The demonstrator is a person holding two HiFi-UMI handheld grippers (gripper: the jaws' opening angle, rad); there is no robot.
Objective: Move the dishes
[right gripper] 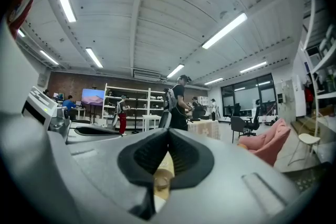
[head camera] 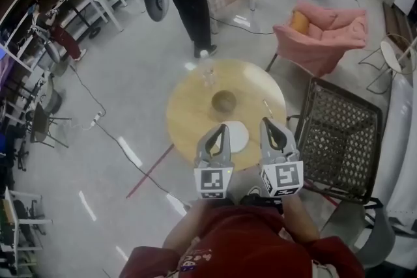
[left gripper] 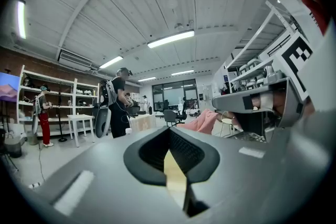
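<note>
While left gripper [head camera: 222,129] and right gripper [head camera: 268,121] hang closed, empty: plate [head camera: 238,137] at table [head camera: 182,115] near edge, between them, nearer left.

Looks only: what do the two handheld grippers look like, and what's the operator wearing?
The left gripper and right gripper match: light grey tapered shells lined with black ribbed pads. Each has a white cube with black square markers at its rear. No cables show on either. The person wears a dark red top with a small print.
</note>
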